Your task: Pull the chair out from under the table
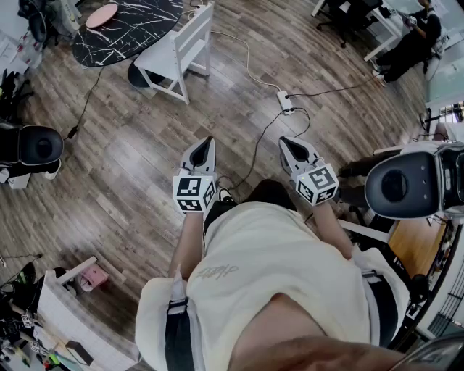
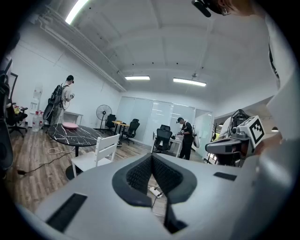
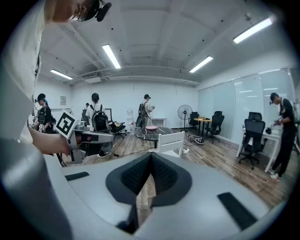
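- The person is standing on the wood floor point(image 1: 138, 181) and holding the two grippers out in front, side by side and apart from each other.
- The left gripper point(image 1: 207, 142) is showing its jaws pressed together tip to tip, and nothing is sitting between them.
- The right gripper point(image 1: 286, 142) is likewise showing its jaws closed against each other and is carrying nothing.
- The white chair point(image 1: 176, 54) is standing well ahead of both grippers, toward the upper left of the head view. Neither gripper is touching it.
- The chair's seat is facing the round black marble-pattern desk point(image 1: 145, 29), with its front edge meeting the desk's rim. Its slatted backrest is facing away from the desk.
- A pink plate point(image 1: 101, 14) is lying on the far part of the desk.
- A white power strip point(image 1: 285, 102) is lying on the floor between the grippers and the chair's side of the room, with cables trailing from it across the boards.
- In the left gripper view the chair is appearing to the left of the closed jaws. In the right gripper view it is appearing just above them, slightly to the right.
- Other people are standing farther off in the room, some at office desks with black swivel chairs.
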Demonstrator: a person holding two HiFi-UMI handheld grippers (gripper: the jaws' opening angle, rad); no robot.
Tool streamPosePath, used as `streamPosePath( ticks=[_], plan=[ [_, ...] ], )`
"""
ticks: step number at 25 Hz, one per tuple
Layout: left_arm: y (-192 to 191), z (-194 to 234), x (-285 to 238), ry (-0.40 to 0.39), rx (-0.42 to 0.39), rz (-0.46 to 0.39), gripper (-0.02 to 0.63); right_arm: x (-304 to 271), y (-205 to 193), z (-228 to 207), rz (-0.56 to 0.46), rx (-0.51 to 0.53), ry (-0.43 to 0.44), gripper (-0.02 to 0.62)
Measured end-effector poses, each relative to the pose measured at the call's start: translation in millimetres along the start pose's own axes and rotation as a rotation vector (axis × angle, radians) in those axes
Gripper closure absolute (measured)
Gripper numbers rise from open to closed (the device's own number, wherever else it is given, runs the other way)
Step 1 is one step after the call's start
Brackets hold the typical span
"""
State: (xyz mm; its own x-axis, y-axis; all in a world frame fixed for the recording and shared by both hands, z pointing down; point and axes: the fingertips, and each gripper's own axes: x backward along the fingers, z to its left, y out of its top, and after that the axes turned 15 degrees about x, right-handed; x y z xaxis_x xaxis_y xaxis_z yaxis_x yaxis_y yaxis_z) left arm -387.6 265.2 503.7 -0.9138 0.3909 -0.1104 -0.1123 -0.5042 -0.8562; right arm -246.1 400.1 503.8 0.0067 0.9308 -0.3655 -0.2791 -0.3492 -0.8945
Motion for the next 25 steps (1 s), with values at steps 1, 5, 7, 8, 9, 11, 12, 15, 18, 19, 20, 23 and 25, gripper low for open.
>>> streamPosePath(
  ticks=[1,5,7,8,9,11,12,15,18,19,20,23,25],
  plan=[
    [2,0,-1,-0.003,0.001,-0.004,0.589,-2,0,-1,0.002,0.002,-0.002,0.592],
    [1,3,-1,-0.002,0.012,0.000,0.589,-8,-1,-3,0.007,0.001,-0.004,0.592],
    [-2,4,-4,0.002,0.015,0.012,0.589,-10,1,-6,0.002,0.010,-0.004,0.592],
    [-3,4,-6,0.003,0.014,0.017,0.589,-10,1,-8,-0.001,0.017,-0.008,0.592],
    [-4,4,-9,0.003,0.012,0.022,0.589,-11,1,-9,-0.005,0.023,-0.015,0.591],
    [-4,3,-13,0.000,0.007,0.031,0.589,-13,-1,-12,-0.005,0.024,-0.031,0.591],
    [-4,2,-16,-0.004,0.003,0.036,0.589,-14,-2,-14,-0.003,0.020,-0.036,0.591],
    [-2,1,-31,-0.012,-0.011,0.053,0.589,-22,-6,-24,0.001,0.012,-0.038,0.591],
    [-2,0,-50,-0.017,-0.009,0.073,0.589,-30,-14,-38,0.006,-0.007,-0.042,0.591],
    [-2,0,-57,-0.016,-0.011,0.077,0.589,-33,-17,-44,0.008,-0.014,-0.044,0.592],
    [-1,1,-65,-0.014,-0.016,0.081,0.589,-39,-21,-51,0.011,-0.021,-0.045,0.592],
    [5,7,-93,0.000,-0.035,0.093,0.589,-61,-32,-75,0.019,-0.024,-0.043,0.594],
    [11,15,-116,0.016,-0.050,0.103,0.589,-80,-32,-94,0.008,-0.025,-0.036,0.594]
  ],
)
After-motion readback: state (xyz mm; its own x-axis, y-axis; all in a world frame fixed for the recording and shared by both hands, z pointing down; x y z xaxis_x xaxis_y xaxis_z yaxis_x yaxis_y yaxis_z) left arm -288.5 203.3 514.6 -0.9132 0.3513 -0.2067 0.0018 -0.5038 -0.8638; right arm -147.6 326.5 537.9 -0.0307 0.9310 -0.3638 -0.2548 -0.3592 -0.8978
